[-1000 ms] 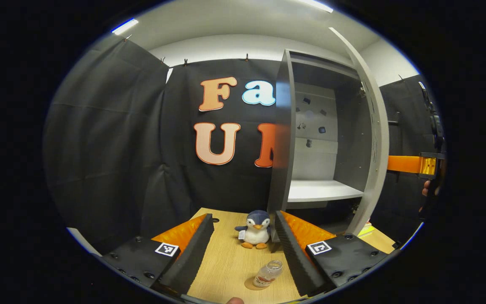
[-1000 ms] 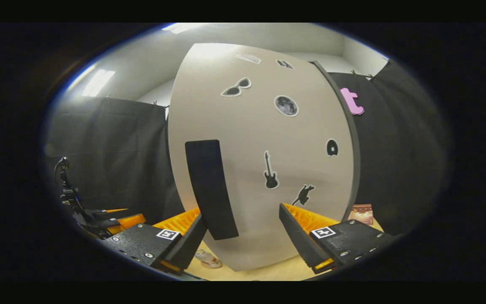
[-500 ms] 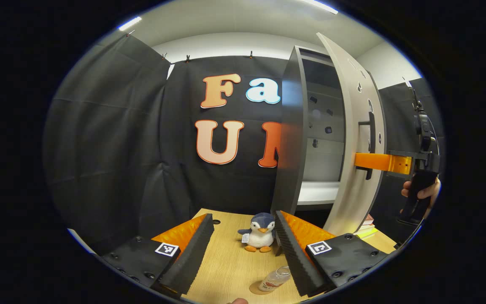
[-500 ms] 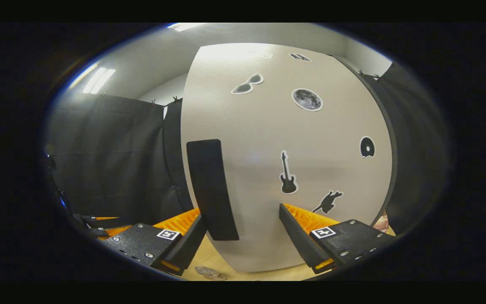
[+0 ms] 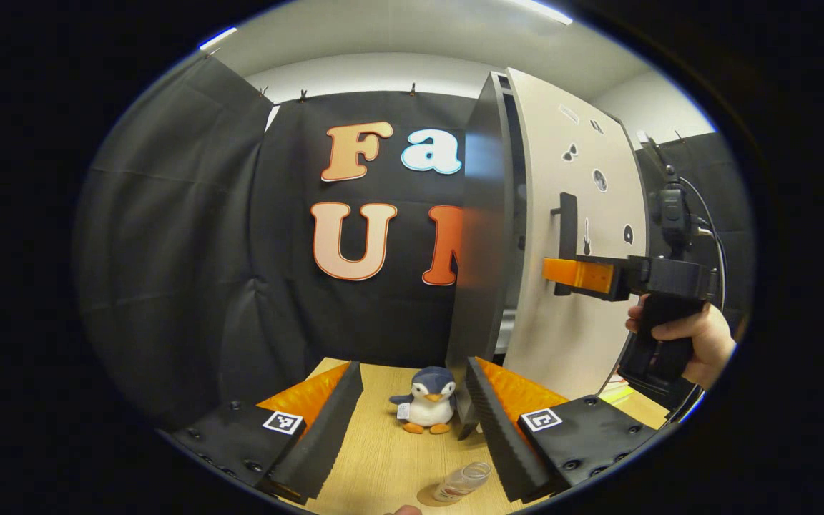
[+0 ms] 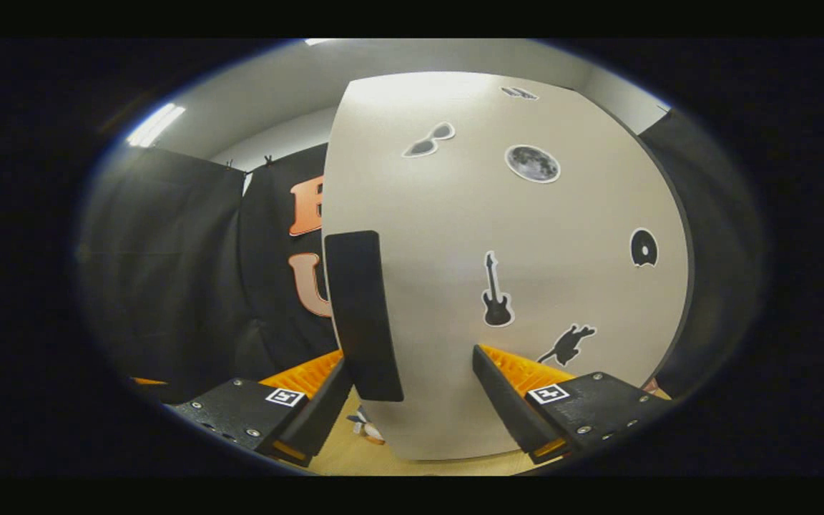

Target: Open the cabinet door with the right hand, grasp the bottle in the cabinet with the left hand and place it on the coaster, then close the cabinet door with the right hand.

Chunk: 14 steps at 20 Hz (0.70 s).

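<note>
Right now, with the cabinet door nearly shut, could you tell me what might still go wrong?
The right tongs are open around the black handle, so a loose push could slip off and leave the cabinet door ajar, as a gap remains at its left edge. The bottle on the coaster sits close beside the left tongs; a careless move could tip it. The plush penguin stands near the cabinet's corner.

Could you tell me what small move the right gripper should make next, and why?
Probably keep pushing the beige sticker-covered cabinet door inward until it meets the dark cabinet frame. A narrow gap is open between them, the right gripper is open at the black door handle, and the clear plastic bottle already stands on the round coaster.
</note>
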### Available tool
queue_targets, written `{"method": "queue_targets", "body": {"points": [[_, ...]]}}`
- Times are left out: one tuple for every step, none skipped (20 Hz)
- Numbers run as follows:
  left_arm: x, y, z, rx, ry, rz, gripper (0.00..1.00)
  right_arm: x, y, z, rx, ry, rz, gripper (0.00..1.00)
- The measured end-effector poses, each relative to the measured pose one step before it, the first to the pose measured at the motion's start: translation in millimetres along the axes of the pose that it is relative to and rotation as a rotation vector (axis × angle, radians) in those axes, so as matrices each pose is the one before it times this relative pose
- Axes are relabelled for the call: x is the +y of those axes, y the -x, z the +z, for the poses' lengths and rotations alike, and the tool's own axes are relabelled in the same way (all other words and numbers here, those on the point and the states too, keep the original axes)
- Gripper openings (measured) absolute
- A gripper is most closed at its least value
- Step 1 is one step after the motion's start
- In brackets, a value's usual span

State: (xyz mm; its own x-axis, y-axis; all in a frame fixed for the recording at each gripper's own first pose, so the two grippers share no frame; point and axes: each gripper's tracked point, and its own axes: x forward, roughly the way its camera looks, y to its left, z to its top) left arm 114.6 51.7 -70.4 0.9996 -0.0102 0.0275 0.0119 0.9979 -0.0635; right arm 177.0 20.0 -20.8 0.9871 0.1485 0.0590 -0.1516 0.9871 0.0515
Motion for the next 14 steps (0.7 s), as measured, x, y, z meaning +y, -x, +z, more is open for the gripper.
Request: {"method": "queue_targets", "body": {"points": [[0.46, 0.87, 1.30, -0.00452, -0.00177, -0.00356, 0.95, 1.47, -0.73, -0.02, -0.00416, 0.00603, -0.00809, 0.98], [1.74, 0.40, 1.32, -0.00295, -0.00067, 0.00021, 0.95, 0.32, -1.27, -0.67, -0.00017, 0.00950, -0.00482, 0.98], [1.38, -0.05, 1.28, 0.00011, 0.00528, -0.00351, 0.95, -0.24, -1.47, -1.06, -0.00401, 0.00806, -0.00481, 0.98], [-0.70, 0.48, -0.89, 0.00253, 0.00692, 0.00110, 0.95, 0.29, 0.72, -0.21, -0.00221, 0.00300, -0.00359, 0.97], [-0.80, 2.07, -1.34, 0.00111, 0.00636, -0.00173, 0.95, 1.01, -0.61, -0.99, -0.00427, 0.00108, -0.00309, 0.97], [-0.11, 1.44, 1.21, 0.00093, 0.00086, 0.00024, 0.95, 0.46, 0.21, -0.22, -0.00740, 0.00409, -0.00256, 0.97], [0.72, 2.28, 1.49, -0.00198, -0.00337, 0.00414, 0.96, -0.25, -0.37, -1.43, -0.00106, 0.00452, -0.00173, 0.97], [0.34, 1.70, 2.44, -0.00360, -0.00087, -0.00066, 0.96, 0.61, 2.43, 1.62, -0.01547, 0.00080, 0.00056, 0.97], [-0.81, 0.80, 1.37, -0.00406, 0.00009, 0.00130, 0.96, -0.79, -3.68, -1.92, 0.00554, -0.00168, 0.00002, 0.97], [-1.69, 1.35, -0.29, 0.00395, -0.00024, 0.00073, 0.96, 0.25, -1.01, 0.20, -0.00083, -0.00434, 0.00459, 0.96], [-1.86, 1.08, -1.44, 0.00684, 0.00006, -0.00013, 0.95, 1.90, -0.47, -2.14, 0.01429, -0.01120, 0.01736, 0.99], [-4.27, 2.70, -0.02, 0.00341, -0.00152, -0.00134, 0.95, 1.76, 3.36, -0.70, 0.01427, -0.01774, 0.01604, 0.96], [-3.07, 2.44, 2.36, -0.00298, -0.00194, 0.00069, 0.95, 1.91, 4.68, 2.27, 0.00261, -0.00959, 0.01066, 0.96], [-4.38, 1.88, 1.85, -0.00119, -0.00118, -0.00382, 0.96, 0.51, 8.95, 4.94, -0.01214, 0.00625, 0.00845, 0.96]]}}
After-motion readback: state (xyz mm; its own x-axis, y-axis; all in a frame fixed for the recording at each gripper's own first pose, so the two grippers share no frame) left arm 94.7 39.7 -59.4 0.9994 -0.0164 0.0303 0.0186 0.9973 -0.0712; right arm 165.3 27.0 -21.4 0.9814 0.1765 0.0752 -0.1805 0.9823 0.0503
